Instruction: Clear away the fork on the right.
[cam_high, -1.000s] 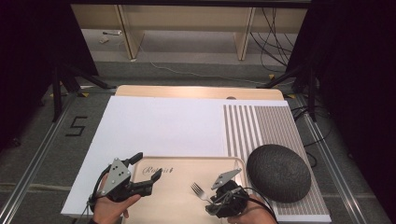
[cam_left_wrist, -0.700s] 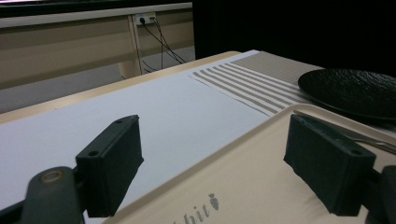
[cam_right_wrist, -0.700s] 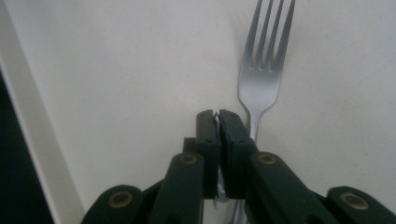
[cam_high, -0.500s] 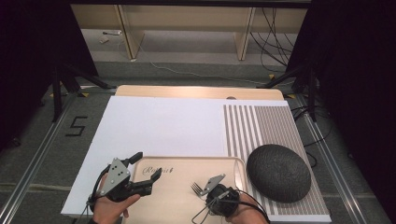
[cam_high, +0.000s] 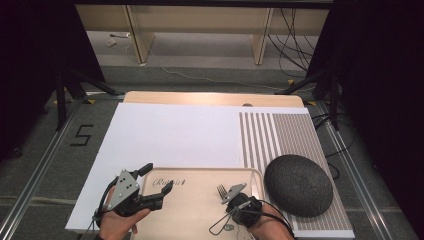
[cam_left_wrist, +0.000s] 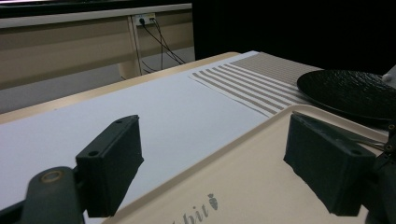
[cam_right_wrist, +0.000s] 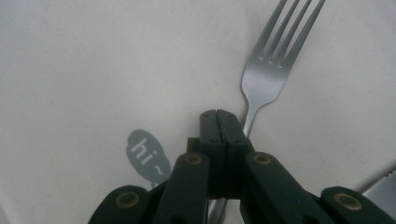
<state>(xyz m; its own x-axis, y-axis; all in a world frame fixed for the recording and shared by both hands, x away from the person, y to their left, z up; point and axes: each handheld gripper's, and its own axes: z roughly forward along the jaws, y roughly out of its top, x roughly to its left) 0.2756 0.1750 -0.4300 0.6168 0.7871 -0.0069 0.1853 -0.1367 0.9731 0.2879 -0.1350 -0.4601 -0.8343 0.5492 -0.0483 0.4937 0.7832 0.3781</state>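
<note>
Right now our fork (cam_right_wrist: 271, 70) lies flat on the beige tray (cam_high: 200, 210) at the near edge of the bench (cam_high: 175, 135), tines pointing away from us, and its handle runs under the right claw (cam_right_wrist: 219, 122), whose jaws look pressed together with no gap between them; from the right gripper view we cannot tell for sure whether they pinch the handle or merely sit closed over it. We judge the main risk to be a poor grip: if the jaws only catch the thin handle by an edge, the fork could pivot or slip out on lifting and clatter back on the tray, perhaps against the piece of cutlery (cam_right_wrist: 383, 186) just beside it at the corner of that view. A tilted lift could also drag the tines across the tray. Our left claw (cam_high: 157, 182) is spread wide and holds nothing, hovering over the tray's left rim near the printed lettering (cam_high: 169, 182). Beyond the tray sit the dark round plate (cam_high: 298, 184) on the striped mat (cam_high: 280, 135) and the white sheet (cam_high: 170, 132)
</note>
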